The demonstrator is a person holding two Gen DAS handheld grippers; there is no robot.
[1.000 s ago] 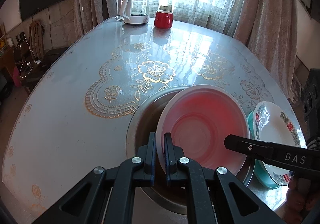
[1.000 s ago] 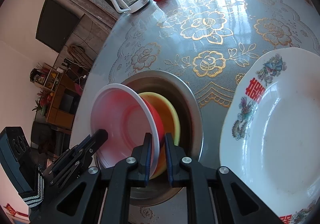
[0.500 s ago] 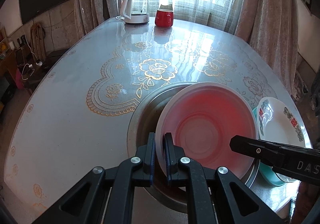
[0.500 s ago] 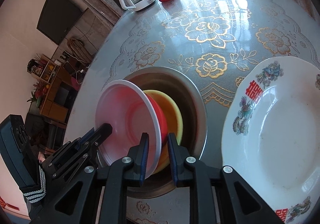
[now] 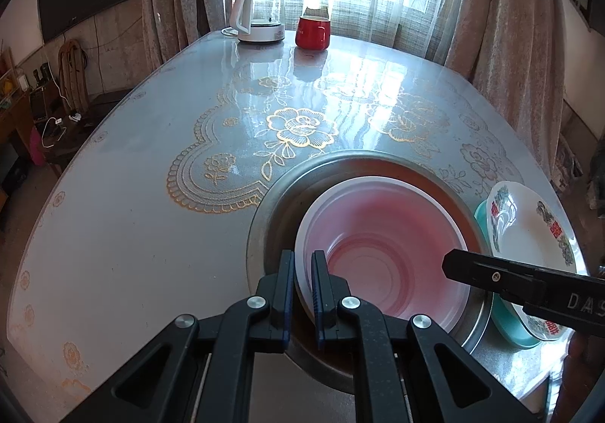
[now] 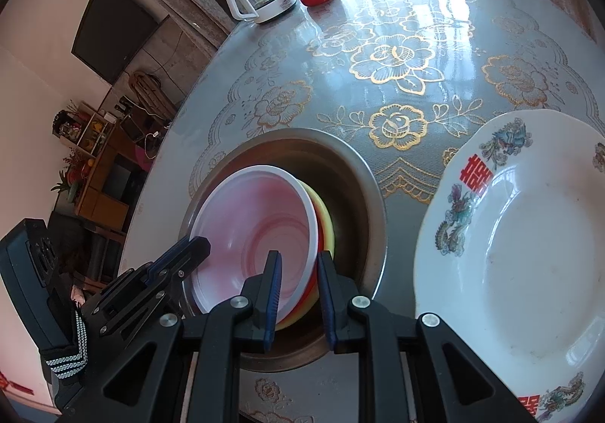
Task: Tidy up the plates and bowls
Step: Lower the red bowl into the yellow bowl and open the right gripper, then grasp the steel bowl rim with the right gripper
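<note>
Hidden or cut off: the white plate with red characters (image 6: 522,234) runs off the right edge of the right wrist view; in the left wrist view the right tongs cross its lower part. A teal dish (image 5: 503,313) beneath it shows only as a rim crescent. The yellow bowl (image 6: 326,226) and a red one nested in it show only as thin edges behind the pink bowl.
Hard to make out: whether the pink bowl's base rests on the bowls beneath it.
Left hand pose: left tongs (image 5: 301,285) pointing steeply down toward the desk, reaching in from the near edge of the basin.
Right hand pose: right tongs (image 6: 298,288) also angled steeply down, entering from the basin's right side; a dark patch at the left wrist view's lower right edge is probably the hand.
Left tongs: clamped together on the near rim of the pink bowl (image 5: 382,253).
Right tongs: jaws apart, straddling the pink bowl's rim; the right pad clear of it, contact at the left pad cannot be told.
Pink bowl: inside the steel basin (image 5: 272,203), tilted, stacked over the red and yellow bowls.
Steel basin: on the floral desk (image 5: 151,234), just beside the plate.
Far desk edge: 1 glass kettle (image 5: 261,16), 1 red mug (image 5: 312,31), side by side.
</note>
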